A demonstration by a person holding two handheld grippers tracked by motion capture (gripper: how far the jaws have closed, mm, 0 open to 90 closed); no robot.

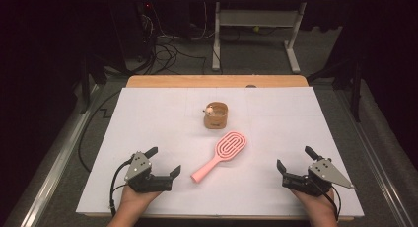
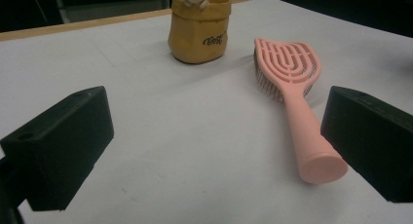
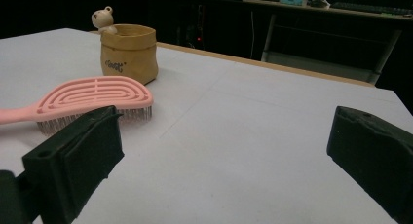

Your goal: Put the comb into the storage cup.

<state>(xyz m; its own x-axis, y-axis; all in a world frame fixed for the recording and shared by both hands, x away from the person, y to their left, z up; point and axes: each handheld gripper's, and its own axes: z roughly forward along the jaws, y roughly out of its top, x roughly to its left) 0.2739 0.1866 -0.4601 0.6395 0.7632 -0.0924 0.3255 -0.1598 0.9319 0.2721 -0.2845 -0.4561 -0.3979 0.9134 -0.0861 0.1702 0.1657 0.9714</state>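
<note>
So both grippers are just sitting on the white table sheet (image 1: pixel 148 113), jaws spread wide and gripping nothing. The left gripper (image 1: pixel 164 163) has the pink plastic slotted hairbrush (image 1: pixel 220 155) lying flat just ahead and to its right, bristles down, with the round handle end close by its right jaw. From the right gripper (image 1: pixel 295 158) the brush head sits ahead on the left. Beyond the brush stands a small tan paper-bag pot (image 1: pixel 216 116) with a little bear figure (image 3: pixel 103 19) on its rim.
</note>
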